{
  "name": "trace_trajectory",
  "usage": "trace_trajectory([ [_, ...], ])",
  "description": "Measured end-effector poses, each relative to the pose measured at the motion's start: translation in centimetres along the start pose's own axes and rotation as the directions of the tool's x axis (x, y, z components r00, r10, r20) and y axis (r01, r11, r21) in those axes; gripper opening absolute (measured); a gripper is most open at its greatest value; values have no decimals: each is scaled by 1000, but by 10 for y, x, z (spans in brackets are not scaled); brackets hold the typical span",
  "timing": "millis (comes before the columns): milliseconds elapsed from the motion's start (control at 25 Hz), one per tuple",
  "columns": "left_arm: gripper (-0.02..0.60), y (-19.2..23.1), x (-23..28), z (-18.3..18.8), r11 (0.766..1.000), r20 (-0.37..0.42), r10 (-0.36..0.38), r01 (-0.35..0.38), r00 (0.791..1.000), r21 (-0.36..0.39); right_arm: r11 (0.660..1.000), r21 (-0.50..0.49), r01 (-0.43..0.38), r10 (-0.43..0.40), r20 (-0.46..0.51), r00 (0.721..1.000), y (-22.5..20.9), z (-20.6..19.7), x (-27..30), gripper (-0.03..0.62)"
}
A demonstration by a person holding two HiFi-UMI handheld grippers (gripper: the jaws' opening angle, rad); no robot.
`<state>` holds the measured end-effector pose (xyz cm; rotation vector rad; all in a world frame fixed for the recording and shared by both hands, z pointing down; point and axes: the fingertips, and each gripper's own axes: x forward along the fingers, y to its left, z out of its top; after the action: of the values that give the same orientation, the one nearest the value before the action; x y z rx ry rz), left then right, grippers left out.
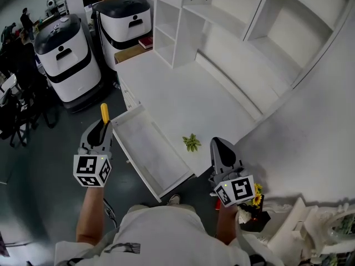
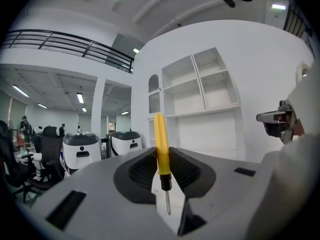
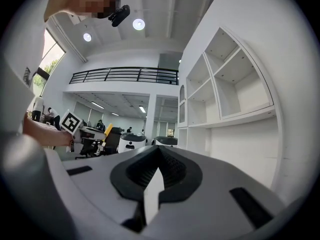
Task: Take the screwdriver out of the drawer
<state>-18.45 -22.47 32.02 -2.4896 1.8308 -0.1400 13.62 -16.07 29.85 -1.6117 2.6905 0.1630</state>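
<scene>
My left gripper (image 1: 102, 125) is shut on a yellow-handled screwdriver (image 1: 104, 112), held up over the dark floor just left of the open white drawer (image 1: 145, 131). In the left gripper view the screwdriver (image 2: 161, 143) stands upright between the ribbed pads of the left gripper (image 2: 161, 158), handle up and its thin metal shaft pointing back at the camera. My right gripper (image 1: 217, 144) hovers at the counter's front edge, right of the drawer. Its jaws are shut, and the right gripper (image 3: 159, 154) has nothing between them.
Two white-and-black machines (image 1: 64, 54) (image 1: 123, 21) stand on the floor beyond the drawer. White shelves (image 1: 222, 15) rise behind the white counter (image 1: 183, 93), where a small green sprig (image 1: 192, 142) lies. Yellow flowers (image 1: 258, 193) sit by my right hand. People are at the far left.
</scene>
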Motion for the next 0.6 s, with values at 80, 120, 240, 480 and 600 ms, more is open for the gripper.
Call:
trace_trajectory([
  [80,86,5,-8,18,1000,40,6,-7,999,15,1000,-8,11,-11,5,1000,-3,4,1,8],
  [120,86,8,-12,28,1000,61,10,-12,998,20,1000,-12,18,-18,9,1000,-4,7,1,8],
  [240,86,18,-27,54,999,128,26,-31,991,31,999,-23,39,-38,25,999,-7,16,1,8],
  [480,86,35,-62,89,993,239,94,-107,966,42,996,-49,75,-72,58,996,-12,36,-5,8],
  [600,86,40,-76,97,991,269,110,-125,957,40,994,-53,98,-94,69,993,-15,41,-13,8],
])
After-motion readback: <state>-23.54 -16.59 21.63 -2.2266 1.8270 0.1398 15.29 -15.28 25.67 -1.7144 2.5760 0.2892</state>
